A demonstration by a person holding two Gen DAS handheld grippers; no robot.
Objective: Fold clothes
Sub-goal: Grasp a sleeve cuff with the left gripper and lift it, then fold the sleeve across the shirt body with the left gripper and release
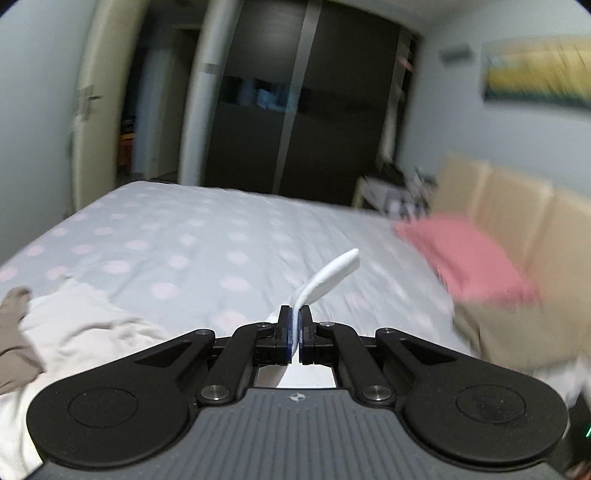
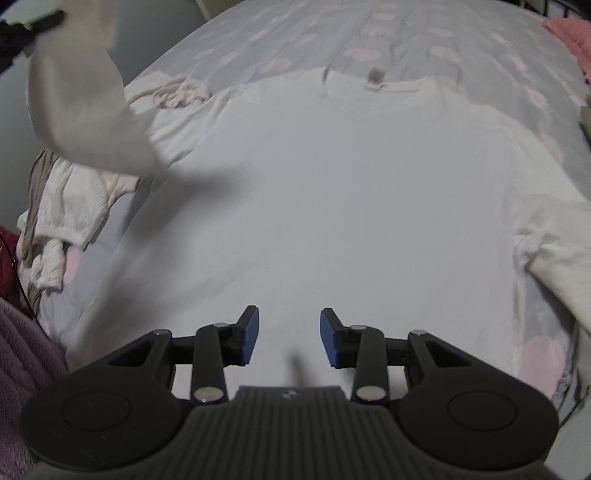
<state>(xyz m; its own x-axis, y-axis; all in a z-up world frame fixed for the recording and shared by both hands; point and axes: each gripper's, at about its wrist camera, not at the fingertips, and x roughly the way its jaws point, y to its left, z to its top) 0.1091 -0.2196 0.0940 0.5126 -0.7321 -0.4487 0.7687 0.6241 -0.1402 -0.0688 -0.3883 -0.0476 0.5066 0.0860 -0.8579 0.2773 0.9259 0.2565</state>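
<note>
In the left wrist view the pink folded cloth (image 1: 469, 258) on the dotted grey bed (image 1: 177, 236) is smeared by motion blur, and the clutter on the small stand beyond it cannot be made out. In the right wrist view the lifted cream sleeve (image 2: 85, 99) is blurred and cut off by the top edge, and the white long-sleeved shirt's (image 2: 332, 206) hem is hidden behind the gripper body.

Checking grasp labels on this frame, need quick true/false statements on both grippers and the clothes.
1. The left gripper is shut on white fabric. True.
2. The right gripper grips the shirt hem. False: it is open above the white T-shirt, holding nothing.
3. The T-shirt lies spread flat on the dotted bedsheet. True.
4. The pink pillow sits on the T-shirt. False: it lies near the headboard.
</note>
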